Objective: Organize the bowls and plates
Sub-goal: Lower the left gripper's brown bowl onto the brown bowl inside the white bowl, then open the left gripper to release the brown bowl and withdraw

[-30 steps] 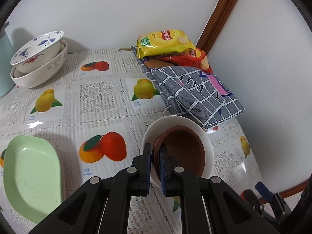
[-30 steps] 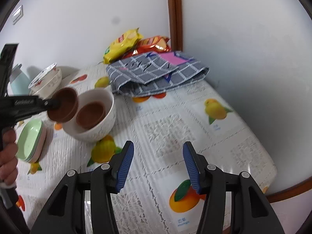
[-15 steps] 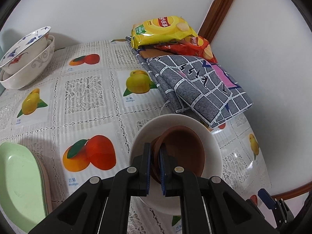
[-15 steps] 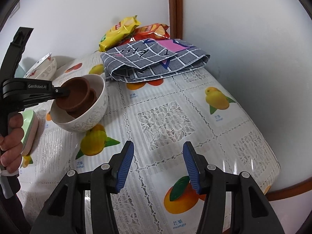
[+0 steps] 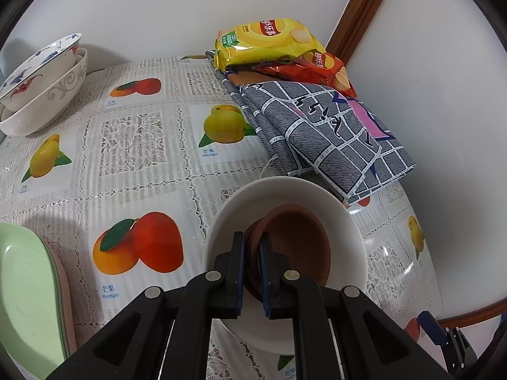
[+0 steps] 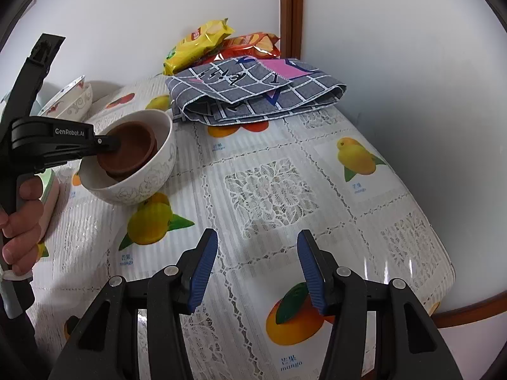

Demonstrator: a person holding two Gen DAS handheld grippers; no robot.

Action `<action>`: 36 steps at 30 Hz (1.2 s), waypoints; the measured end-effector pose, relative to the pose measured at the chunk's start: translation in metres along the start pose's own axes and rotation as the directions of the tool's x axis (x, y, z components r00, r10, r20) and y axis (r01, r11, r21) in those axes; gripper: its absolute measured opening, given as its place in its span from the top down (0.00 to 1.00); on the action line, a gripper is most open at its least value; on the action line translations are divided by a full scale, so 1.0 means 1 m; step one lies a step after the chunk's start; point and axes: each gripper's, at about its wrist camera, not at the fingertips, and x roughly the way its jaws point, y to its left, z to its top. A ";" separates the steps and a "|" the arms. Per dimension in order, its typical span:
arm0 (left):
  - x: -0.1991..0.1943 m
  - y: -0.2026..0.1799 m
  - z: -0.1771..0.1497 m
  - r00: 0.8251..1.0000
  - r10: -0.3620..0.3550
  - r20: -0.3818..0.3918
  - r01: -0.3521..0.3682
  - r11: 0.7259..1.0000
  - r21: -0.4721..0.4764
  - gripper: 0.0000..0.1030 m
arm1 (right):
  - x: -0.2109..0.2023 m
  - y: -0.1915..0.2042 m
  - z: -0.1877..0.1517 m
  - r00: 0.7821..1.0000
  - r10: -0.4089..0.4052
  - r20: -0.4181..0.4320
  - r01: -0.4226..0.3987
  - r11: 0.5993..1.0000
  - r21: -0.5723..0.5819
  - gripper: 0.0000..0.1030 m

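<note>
nesting is the step in hand: the left claw (image 5: 252,261) is pinching the near rim of a small brown dish of matte, clay-like finish (image 5: 294,243), one pad inside the rim and one outside, which is why the dish can be carried by its edge alone. the dish sits tilted inside a large white ceramic bowl with a faint floral line pattern (image 6: 149,177), on top of a second brown dish of the same kind (image 6: 149,155), only an edge of which shows beneath it. judged from this, like is being stacked with like inside a wider vessel, so the small pieces take one footprint instead of three.

the right claw (image 6: 258,267) hangs spread over the fruit-printed lace-pattern tablecloth on the surface (image 6: 272,190), nothing between its blue pads; it is well apart from the white bowl and appears to be standing by.

other stacks follow the same logic. a blue-and-red painted white bowl (image 5: 35,63) leans inside a plain white bowl with grey scrollwork (image 5: 50,104) at the far corner by the wall. a pale green oblong plate (image 5: 22,291) lies on a pink plate of the same outline at the near left edge.

a folded grey checked cloth (image 5: 323,139), a yellow crisp packet (image 5: 263,44) and a red crisp packet (image 5: 310,69) are pushed into the back corner, clear of the crockery.

judgement: the held dish is not yet seated flat; release looks to be the next requirement. risk: a tilted dish may slide or clatter against the one beneath.
</note>
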 end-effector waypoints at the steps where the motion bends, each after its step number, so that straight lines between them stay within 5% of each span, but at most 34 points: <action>1: 0.000 0.000 0.000 1.000 -0.001 0.001 0.001 1.000 0.002 0.91 | 0.000 0.000 0.000 1.000 -0.001 0.000 0.001 1.000 -0.001 0.50; 8: -0.002 -0.003 -0.002 1.000 -0.007 -0.014 0.008 1.000 0.027 0.88 | -0.003 0.006 0.000 1.000 0.004 0.002 -0.004 1.000 -0.015 0.50; 16: -0.016 -0.008 -0.007 0.999 -0.030 -0.012 0.030 0.999 0.042 0.71 | -0.012 0.006 -0.002 1.000 0.017 0.019 -0.017 1.000 0.003 0.50; 21: -0.038 -0.011 -0.011 1.000 -0.018 0.022 0.016 0.997 0.070 0.61 | -0.027 0.005 -0.002 0.999 0.029 0.043 -0.030 0.999 0.026 0.50; 31: -0.108 -0.009 -0.037 0.987 0.008 0.159 -0.029 0.991 0.132 0.61 | -0.080 0.025 -0.007 0.985 -0.028 0.171 0.024 0.999 0.025 0.48; 36: -0.136 -0.010 -0.052 0.977 0.004 0.213 -0.042 0.984 0.175 0.61 | -0.102 0.036 -0.011 0.990 -0.012 0.138 0.007 0.999 0.037 0.47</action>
